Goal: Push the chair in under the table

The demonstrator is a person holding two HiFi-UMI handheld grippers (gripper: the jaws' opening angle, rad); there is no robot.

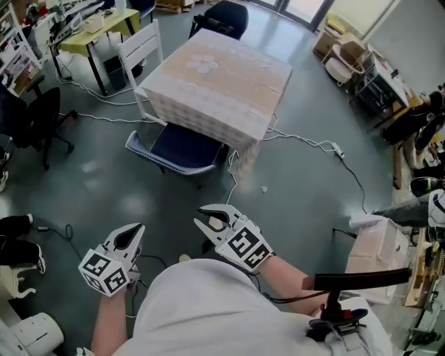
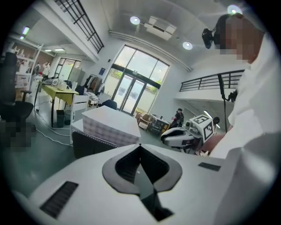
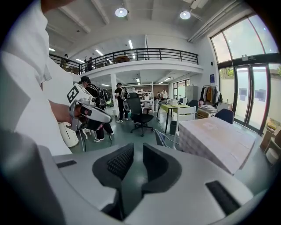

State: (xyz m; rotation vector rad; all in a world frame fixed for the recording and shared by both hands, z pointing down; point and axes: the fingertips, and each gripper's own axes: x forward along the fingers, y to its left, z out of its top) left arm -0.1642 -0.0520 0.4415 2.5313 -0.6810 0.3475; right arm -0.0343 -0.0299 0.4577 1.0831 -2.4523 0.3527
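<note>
The table point(image 1: 215, 76), under a pale patterned cloth, stands in the middle of the floor in the head view. The dark blue chair point(image 1: 182, 147) is at its near left side; the seat sticks out from under the edge. Both grippers are held close to my body, well short of the chair. My left gripper point(image 1: 132, 235) is shut and empty, with its pads together point(image 2: 140, 147). My right gripper point(image 1: 206, 218) has a narrow gap between its pads point(image 3: 138, 149) and nothing in it. The left gripper view shows the chair point(image 2: 92, 145) against the table point(image 2: 112, 123).
A white chair point(image 1: 142, 49) stands at the table's left and a dark one point(image 1: 226, 17) at its far side. Cables point(image 1: 306, 142) trail over the floor on the right. A black office chair point(image 1: 38, 118) is at left, and a pale box point(image 1: 375, 243) at right.
</note>
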